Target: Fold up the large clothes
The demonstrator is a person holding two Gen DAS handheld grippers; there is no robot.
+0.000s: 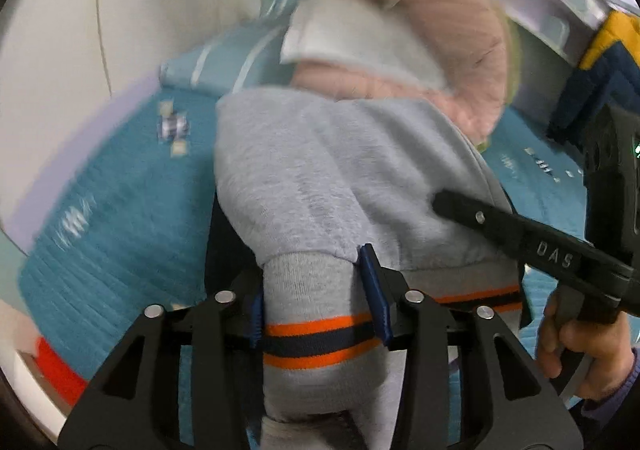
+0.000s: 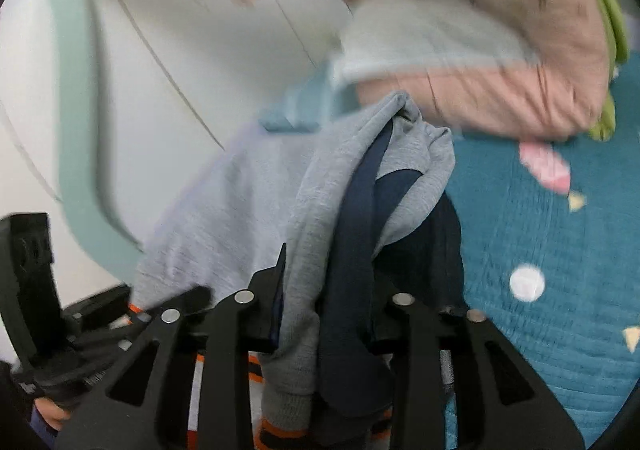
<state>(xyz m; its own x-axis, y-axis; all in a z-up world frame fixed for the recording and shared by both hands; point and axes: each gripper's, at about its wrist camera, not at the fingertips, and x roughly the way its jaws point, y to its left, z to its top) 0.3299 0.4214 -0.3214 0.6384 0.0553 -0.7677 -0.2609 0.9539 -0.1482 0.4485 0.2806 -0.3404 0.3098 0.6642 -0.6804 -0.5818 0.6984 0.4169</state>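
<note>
A grey sweatshirt (image 1: pixel 312 186) with an orange and navy striped hem hangs bunched over a teal bedspread (image 1: pixel 120 218). My left gripper (image 1: pixel 318 310) is shut on its ribbed, striped hem. My right gripper (image 2: pixel 324 302) is shut on a grey and navy fold of the same sweatshirt (image 2: pixel 256 210). The right gripper also shows in the left wrist view (image 1: pixel 520 238), close at the right, held by a hand. The left gripper shows at the lower left of the right wrist view (image 2: pixel 100 330). Both views are motion-blurred.
A pink quilted garment (image 1: pixel 420 30) with a white panel lies on the bed behind the sweatshirt; it also shows in the right wrist view (image 2: pixel 500 62). A navy and yellow garment (image 1: pixel 600 62) hangs at the right. White walls stand to the left.
</note>
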